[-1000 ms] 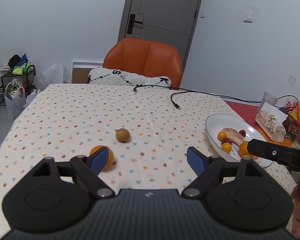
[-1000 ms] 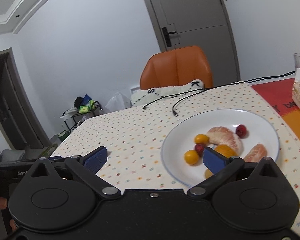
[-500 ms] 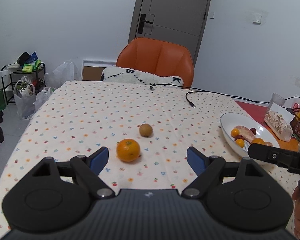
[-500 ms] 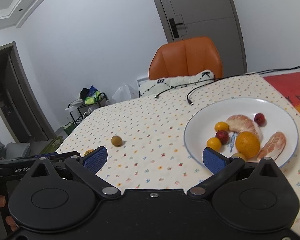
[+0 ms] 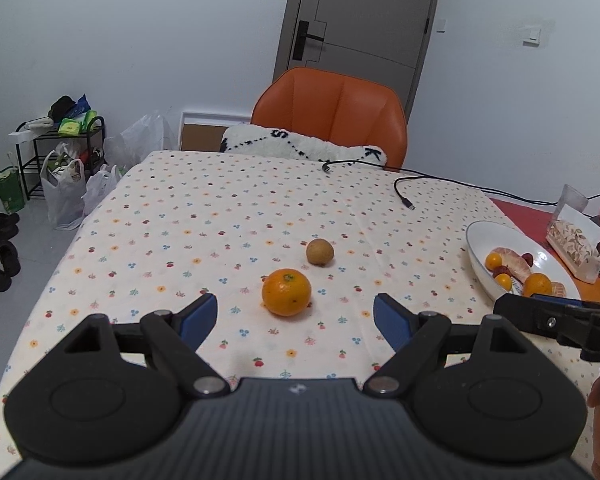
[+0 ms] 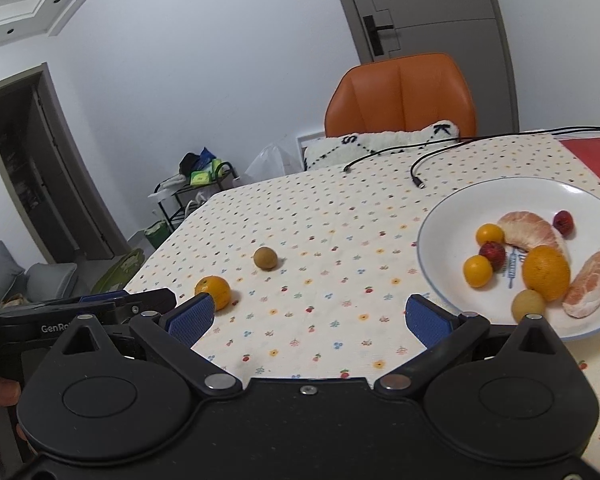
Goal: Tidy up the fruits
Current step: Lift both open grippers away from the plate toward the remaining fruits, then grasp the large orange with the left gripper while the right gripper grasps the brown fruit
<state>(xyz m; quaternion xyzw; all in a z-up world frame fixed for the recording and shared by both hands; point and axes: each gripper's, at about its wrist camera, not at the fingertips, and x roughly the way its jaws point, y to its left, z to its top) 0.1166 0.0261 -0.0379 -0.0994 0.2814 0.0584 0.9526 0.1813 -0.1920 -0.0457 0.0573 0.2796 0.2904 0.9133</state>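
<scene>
An orange [image 5: 286, 291] lies on the flowered tablecloth, with a small brown round fruit [image 5: 319, 252] just beyond it. My left gripper [image 5: 296, 318] stands open, its blue pads apart, and the orange sits a little ahead of the gap. To the right a white plate [image 6: 452, 216] holds an orange [image 6: 546, 273], peeled citrus pieces, small yellow and red fruits and a pale round one. My right gripper [image 6: 306, 318] is open over bare cloth between the plate and the loose orange [image 6: 213, 291]; nothing is between its fingers.
An orange chair [image 5: 332, 120] with a white cushion stands at the table's far edge. Two black cables [image 5: 404, 196] lie across the far cloth. A tissue pack [image 5: 574, 240] and a red mat sit beyond the plate. Bags and a rack stand on the floor at left.
Both grippers have swung leftward. The loose orange has slid from beside my left pad into the gap ahead. In the right wrist view the plate shifted right and the loose fruits came into sight.
</scene>
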